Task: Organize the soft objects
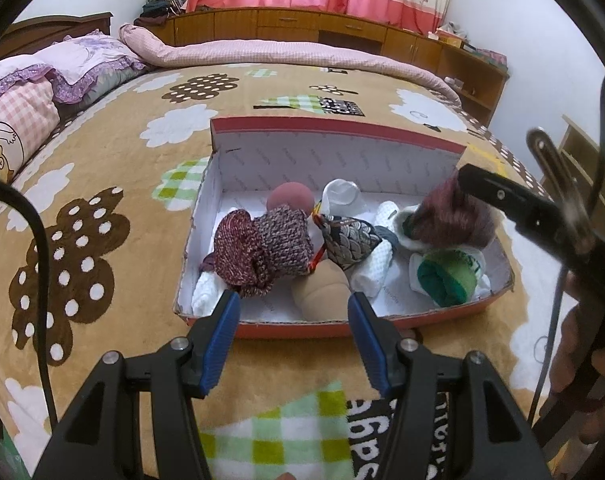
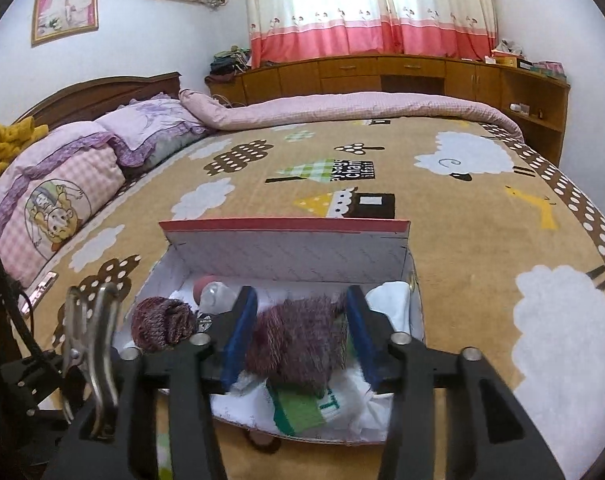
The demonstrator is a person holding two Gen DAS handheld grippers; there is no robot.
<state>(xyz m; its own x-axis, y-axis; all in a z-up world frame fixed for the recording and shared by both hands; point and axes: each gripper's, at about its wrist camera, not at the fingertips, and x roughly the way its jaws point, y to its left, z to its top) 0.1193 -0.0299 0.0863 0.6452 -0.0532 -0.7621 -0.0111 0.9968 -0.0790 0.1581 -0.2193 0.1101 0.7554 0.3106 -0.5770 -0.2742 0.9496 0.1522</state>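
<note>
An open red shoebox (image 1: 286,328) with a white inside sits on the bed blanket, its lid (image 2: 286,226) standing up at the back. It holds rolled socks and other soft items: a maroon knit pair (image 1: 262,248) at the left, a patterned pouch (image 1: 350,240), a beige roll (image 1: 322,292) and a green-and-white sock (image 1: 446,276). A fuzzy maroon sock (image 2: 298,344) rests on top of the green-and-white one (image 2: 302,404). My right gripper (image 2: 300,308) straddles the fuzzy sock, jaws open, pads just off it. My left gripper (image 1: 294,308) hovers open and empty over the box's near wall.
The tan cartoon blanket (image 2: 482,240) covers the whole bed. Pillows (image 2: 54,200) lie at the left and a rolled pink duvet (image 2: 362,108) along the far edge. Wooden cabinets (image 2: 402,72) stand behind. A metal clip (image 2: 98,344) and a black cable (image 1: 42,260) hang near the grippers.
</note>
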